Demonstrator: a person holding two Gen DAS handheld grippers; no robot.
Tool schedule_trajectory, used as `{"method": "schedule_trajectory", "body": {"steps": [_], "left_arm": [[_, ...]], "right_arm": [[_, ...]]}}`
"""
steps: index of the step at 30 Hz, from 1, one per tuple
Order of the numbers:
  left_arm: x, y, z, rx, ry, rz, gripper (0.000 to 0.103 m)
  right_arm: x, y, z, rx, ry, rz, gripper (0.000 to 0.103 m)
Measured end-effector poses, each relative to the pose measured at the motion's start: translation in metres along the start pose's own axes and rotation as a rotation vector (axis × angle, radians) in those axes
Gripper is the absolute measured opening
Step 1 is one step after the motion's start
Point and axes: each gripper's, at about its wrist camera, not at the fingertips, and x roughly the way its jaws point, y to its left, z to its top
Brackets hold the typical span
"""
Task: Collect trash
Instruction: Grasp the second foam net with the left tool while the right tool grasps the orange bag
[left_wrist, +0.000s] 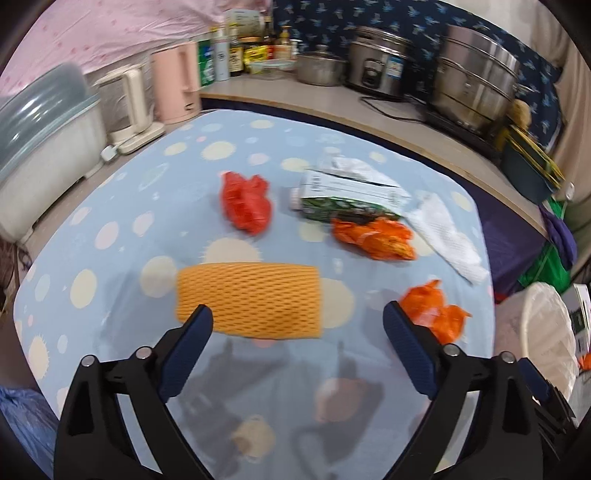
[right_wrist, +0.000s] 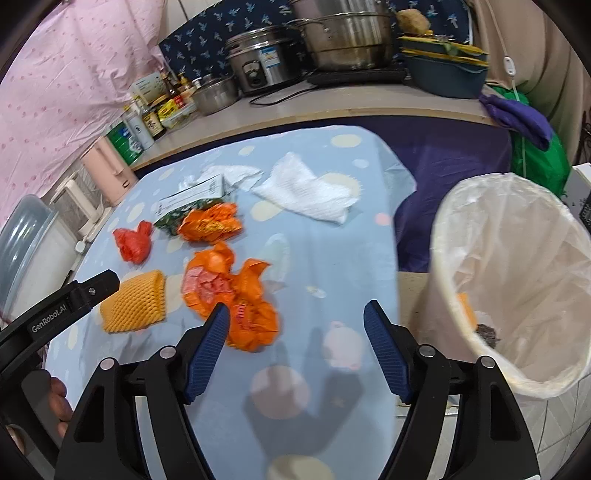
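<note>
Trash lies on a blue dotted tablecloth (left_wrist: 110, 192). An orange foam net sleeve (left_wrist: 248, 300) lies just beyond my left gripper (left_wrist: 297, 319), which is open and empty. Farther off are a red crumpled bag (left_wrist: 246, 204), a green-and-white carton (left_wrist: 349, 192), an orange wrapper (left_wrist: 373, 236), a white paper towel (left_wrist: 448, 240) and another orange wrapper (left_wrist: 436, 312). In the right wrist view my right gripper (right_wrist: 297, 319) is open and empty, its left fingertip over the edge of the large orange wrapper (right_wrist: 229, 291). The foam sleeve (right_wrist: 135, 301) lies left of it, beside the left gripper's finger (right_wrist: 98, 286).
A lined waste bin (right_wrist: 517, 280) stands right of the table, with some scraps inside. A counter behind holds steel pots (right_wrist: 347, 33), a rice cooker (right_wrist: 258, 59), bottles (right_wrist: 147, 122) and kettles (left_wrist: 129, 107). A hand (right_wrist: 59, 402) shows at lower left.
</note>
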Motion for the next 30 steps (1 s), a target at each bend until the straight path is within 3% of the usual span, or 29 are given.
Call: {"method": "schedule_trajectory", "body": {"steps": [13, 30], "left_arm": [[0.041, 0.062, 0.004, -0.103, 0.058, 0.036, 0.091], [0.088, 0.076, 0.003, -0.137, 0.138, 0.01, 0.093]], "right_arm": [[0.05, 0.044, 0.002, -0.07, 0.072, 0.006, 0.076], [0.09, 0.047, 0.01, -0.079, 0.121, -0.024, 0.075]]}}
